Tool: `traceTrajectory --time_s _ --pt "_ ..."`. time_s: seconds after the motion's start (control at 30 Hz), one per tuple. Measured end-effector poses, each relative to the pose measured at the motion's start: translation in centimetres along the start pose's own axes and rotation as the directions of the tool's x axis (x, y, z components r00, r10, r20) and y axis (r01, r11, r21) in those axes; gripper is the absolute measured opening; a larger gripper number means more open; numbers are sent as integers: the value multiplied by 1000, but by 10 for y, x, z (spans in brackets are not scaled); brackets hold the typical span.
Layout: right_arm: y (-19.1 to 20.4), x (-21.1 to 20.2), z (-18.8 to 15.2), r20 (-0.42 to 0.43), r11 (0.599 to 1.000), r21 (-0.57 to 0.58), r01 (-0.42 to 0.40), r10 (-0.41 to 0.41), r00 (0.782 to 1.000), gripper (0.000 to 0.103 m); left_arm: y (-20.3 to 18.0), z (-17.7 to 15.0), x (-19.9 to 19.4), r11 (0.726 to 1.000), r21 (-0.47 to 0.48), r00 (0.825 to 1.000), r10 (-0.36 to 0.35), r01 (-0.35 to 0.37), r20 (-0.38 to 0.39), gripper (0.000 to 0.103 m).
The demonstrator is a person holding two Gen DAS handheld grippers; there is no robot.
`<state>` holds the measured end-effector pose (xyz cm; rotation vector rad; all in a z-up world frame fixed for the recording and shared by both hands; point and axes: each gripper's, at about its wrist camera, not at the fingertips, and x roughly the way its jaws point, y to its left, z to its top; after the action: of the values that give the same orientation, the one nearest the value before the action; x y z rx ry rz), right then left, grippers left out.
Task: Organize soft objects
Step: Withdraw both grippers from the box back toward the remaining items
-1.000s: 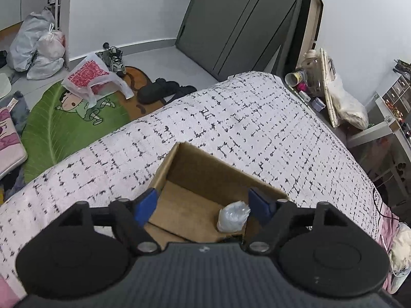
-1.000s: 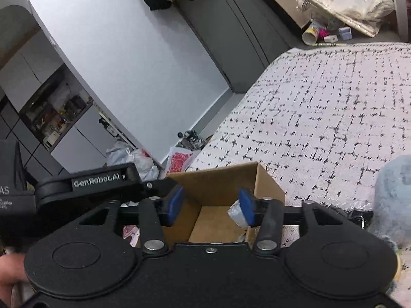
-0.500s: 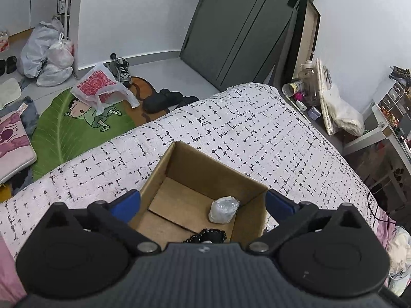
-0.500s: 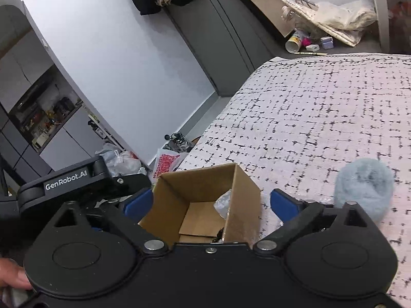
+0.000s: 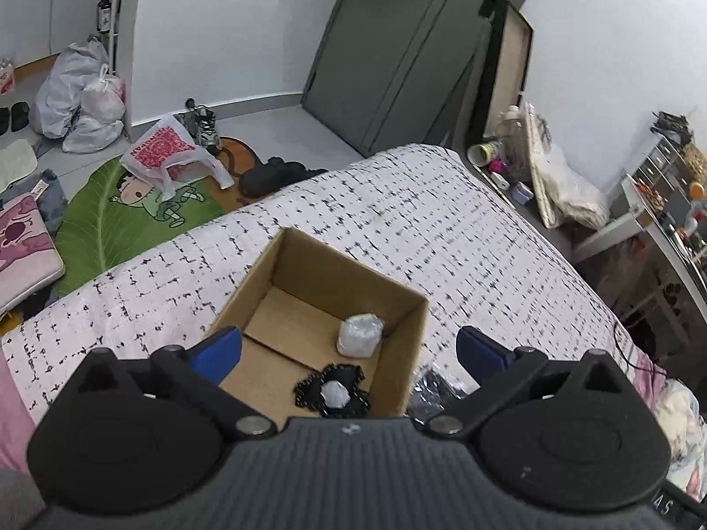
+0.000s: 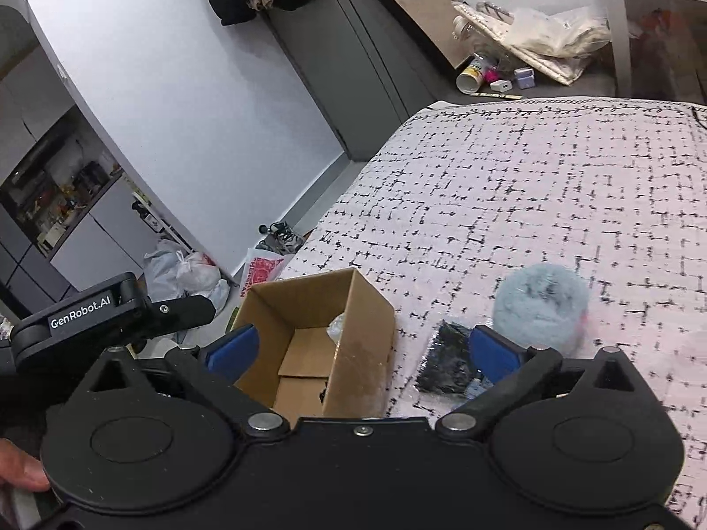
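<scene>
You are working over a bed (image 5: 442, 229) with a black-and-white checked cover, in a bedroom with a grey wardrobe (image 5: 397, 53) and a green rug (image 5: 110, 221) on the floor. An open cardboard box (image 5: 269, 265) sits near the bed's left edge; bare cover stretches beyond and to its right. Inside lie a clear wrapped bundle (image 5: 359, 335) and a black lacy item (image 5: 332, 391). Just right of the box a black packet (image 6: 446, 360) lies beside a fluffy blue ball (image 6: 541, 311). Your left gripper (image 5: 349, 349) hangs above the box, fingers spread wide, holding nothing. Your right gripper (image 6: 364, 346) is also spread and empty.
</scene>
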<state>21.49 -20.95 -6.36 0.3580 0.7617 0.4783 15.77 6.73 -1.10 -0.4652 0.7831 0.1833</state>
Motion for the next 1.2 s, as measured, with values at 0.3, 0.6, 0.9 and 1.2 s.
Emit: traceTrajectory --time_s 0.3,0.6,0.9,1.2 --pt "-17 -29 -4 -3 1000 4 -19 19 1000 103 -16 -16 -18 999 44 1000 4 -3 -12 102" --pt "-30 -50 -7 25 999 34 -30 30 999 103 -29 -33 -34 998 67 1000 -16 17 -11 102" --pt "-45 -65 -18 14 998 49 -30 30 999 103 -41 -49 -46 996 92 1000 -11 12 -9 102" --pt "-63 -72 -25 3 991 125 -53 53 999 103 -50 -63 -50 994 111 1000 9 -8 -12 102"
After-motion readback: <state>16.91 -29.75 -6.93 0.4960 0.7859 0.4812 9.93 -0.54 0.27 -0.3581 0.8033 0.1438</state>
